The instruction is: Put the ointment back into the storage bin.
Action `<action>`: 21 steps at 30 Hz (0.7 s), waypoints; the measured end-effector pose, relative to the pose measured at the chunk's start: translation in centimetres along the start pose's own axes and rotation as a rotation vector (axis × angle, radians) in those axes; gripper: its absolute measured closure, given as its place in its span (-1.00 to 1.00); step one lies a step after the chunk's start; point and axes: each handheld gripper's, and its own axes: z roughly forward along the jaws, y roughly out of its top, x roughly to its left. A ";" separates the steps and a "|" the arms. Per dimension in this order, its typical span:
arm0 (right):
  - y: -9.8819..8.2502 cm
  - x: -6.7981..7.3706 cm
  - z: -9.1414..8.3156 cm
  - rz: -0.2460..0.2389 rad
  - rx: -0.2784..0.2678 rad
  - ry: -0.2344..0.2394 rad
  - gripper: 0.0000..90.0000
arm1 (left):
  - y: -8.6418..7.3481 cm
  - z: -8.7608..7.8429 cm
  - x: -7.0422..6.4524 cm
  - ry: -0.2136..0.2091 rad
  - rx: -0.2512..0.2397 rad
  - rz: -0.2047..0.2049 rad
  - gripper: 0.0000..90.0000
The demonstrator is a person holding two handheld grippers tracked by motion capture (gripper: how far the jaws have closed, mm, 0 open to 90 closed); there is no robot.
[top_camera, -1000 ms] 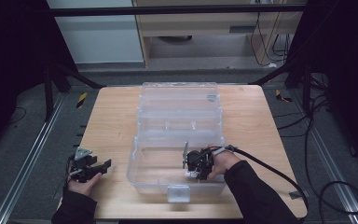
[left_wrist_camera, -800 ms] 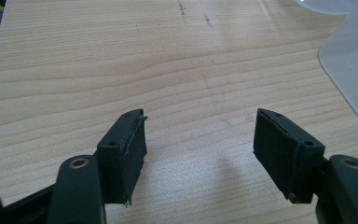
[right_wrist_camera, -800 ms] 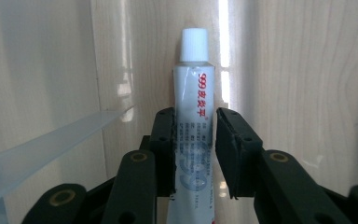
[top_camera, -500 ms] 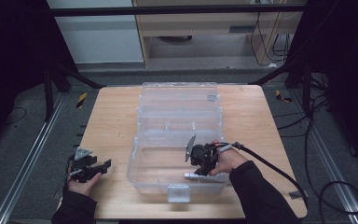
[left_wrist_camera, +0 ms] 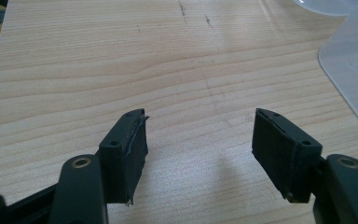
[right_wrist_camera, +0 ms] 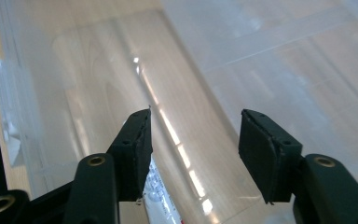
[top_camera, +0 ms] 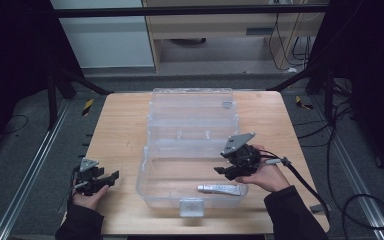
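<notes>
Now I've got the tube (top_camera: 219, 188) lying in the clear box (top_camera: 152, 187); right gripper (top_camera: 230, 169) fingers just opened, empty, left gripper (top_camera: 109, 178) fingers apart too; next, I'd shut the lid (top_camera: 192, 107).

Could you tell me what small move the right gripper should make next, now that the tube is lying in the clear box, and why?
Probably lift the right gripper clear of the clear box. Its jaws have just been opening and nothing sits between them, while the tube lies loose on the floor of the box's near half, so the drop looks done. The left gripper waits open on the table.
</notes>
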 end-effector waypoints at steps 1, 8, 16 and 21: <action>-0.3 -0.1 -0.4 0.018 -0.028 -0.011 -0.06 | 0.0 0.0 0.0 0.000 0.000 0.000 -0.21; -2.3 -0.4 -3.1 0.142 -0.170 -0.119 -0.38 | 0.0 0.0 -0.1 0.001 0.002 -0.001 -0.18; -5.4 -1.2 -4.6 0.320 -0.260 -0.187 -0.50 | 0.0 0.0 0.0 0.004 0.006 -0.003 -0.10; -7.4 -1.9 -5.2 0.384 -0.282 -0.248 -0.53 | 0.0 0.0 0.0 0.008 0.008 -0.001 -0.08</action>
